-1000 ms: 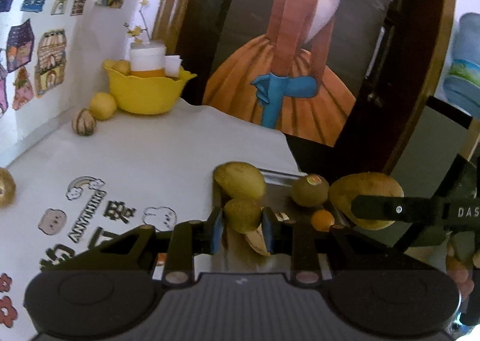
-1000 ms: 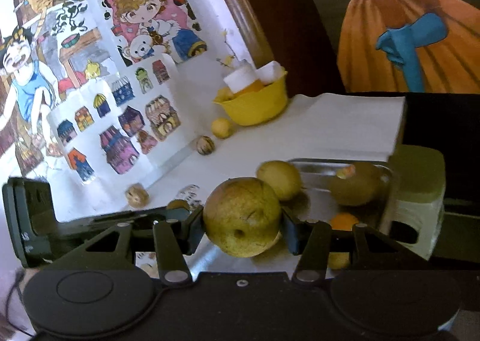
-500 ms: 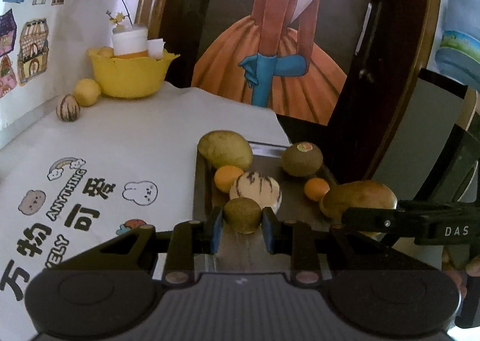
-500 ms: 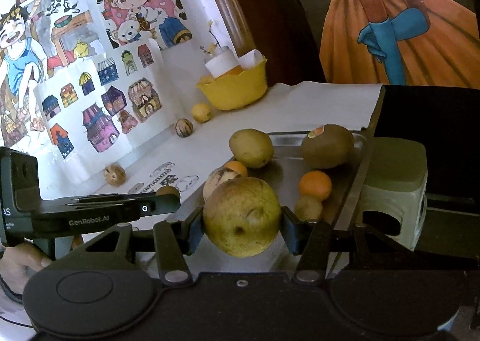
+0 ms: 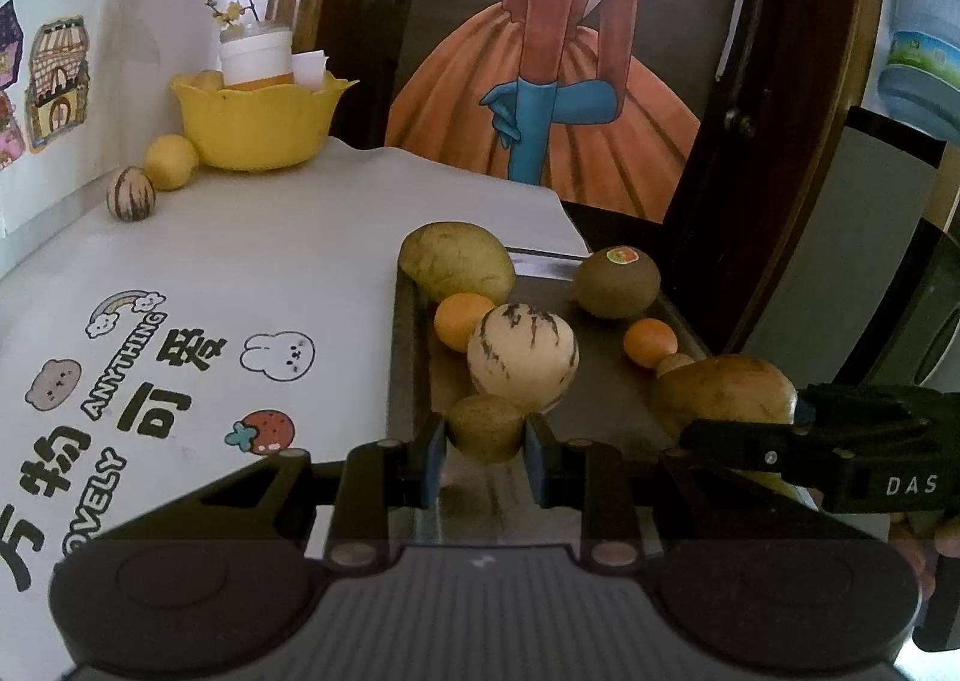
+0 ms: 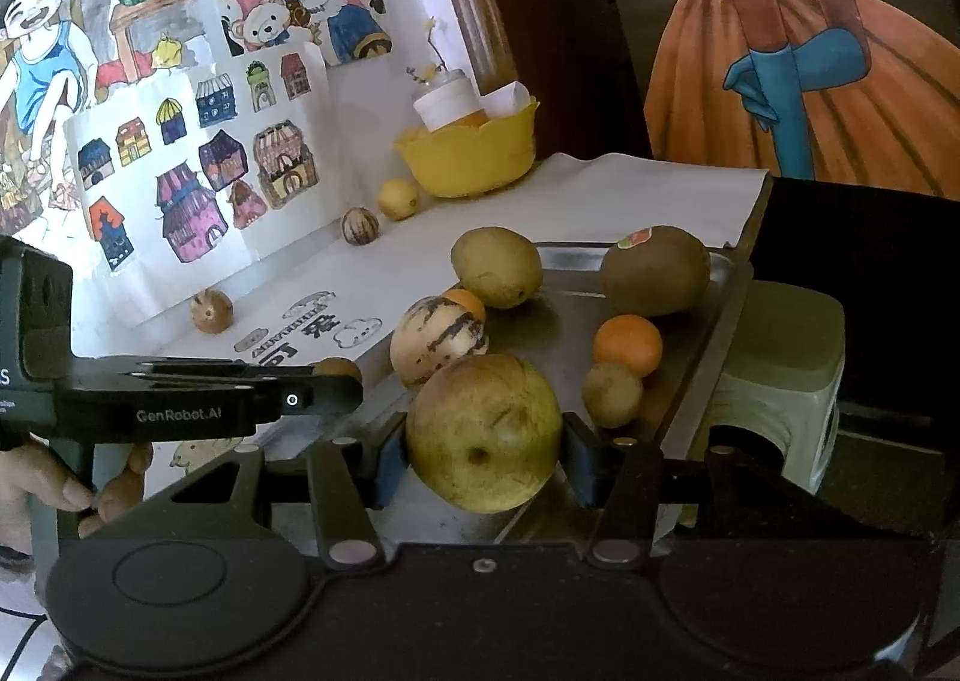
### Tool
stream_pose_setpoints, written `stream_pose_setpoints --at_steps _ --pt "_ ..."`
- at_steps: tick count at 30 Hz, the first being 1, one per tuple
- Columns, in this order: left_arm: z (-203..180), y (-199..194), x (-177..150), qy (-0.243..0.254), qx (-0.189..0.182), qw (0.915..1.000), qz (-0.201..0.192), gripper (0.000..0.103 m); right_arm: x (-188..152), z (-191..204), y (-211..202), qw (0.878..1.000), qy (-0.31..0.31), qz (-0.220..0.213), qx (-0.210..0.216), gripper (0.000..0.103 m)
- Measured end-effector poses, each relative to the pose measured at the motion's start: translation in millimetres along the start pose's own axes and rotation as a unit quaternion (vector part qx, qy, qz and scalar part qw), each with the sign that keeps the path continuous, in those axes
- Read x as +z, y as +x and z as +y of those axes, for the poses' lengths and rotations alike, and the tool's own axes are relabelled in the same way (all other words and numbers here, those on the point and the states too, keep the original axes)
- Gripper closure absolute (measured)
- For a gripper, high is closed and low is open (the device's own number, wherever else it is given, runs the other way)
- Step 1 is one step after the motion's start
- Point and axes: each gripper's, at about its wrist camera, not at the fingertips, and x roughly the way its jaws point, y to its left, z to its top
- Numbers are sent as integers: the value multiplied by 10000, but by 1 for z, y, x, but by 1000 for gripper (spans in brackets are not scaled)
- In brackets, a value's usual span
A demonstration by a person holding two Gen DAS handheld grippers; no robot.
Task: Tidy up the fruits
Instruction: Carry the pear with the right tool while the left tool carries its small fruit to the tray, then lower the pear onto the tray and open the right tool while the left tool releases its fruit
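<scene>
Left tool (image 5: 485,441) is clenched on a small round olive-brown fruit (image 5: 485,426) above the near end of the flat grey metal tray (image 5: 408,381). Right tool (image 6: 483,459) grips a large yellow-green pear (image 6: 483,432) at the tray's near right edge. Both loads sit directly over the tray on the white worktop (image 5: 270,261); release appears to need only lowering, with the left tool nearer the striped cream melon (image 5: 522,357).

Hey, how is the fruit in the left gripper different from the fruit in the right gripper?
The small brown-green fruit in the left gripper is much smaller than the yellow-green pear in the right gripper. The small fruit is dull olive and plain; the pear is paler with brown specks and a dark dimple. Both are clamped between fingers, over the near end of the metal tray.
</scene>
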Motion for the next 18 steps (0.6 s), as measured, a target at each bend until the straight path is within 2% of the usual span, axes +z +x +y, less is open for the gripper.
stream_pose_setpoints --at_steps 18 --pt "3 16 5 -218 -17 9996 168 73 -9 5 8 9991 -380 12 -167 49"
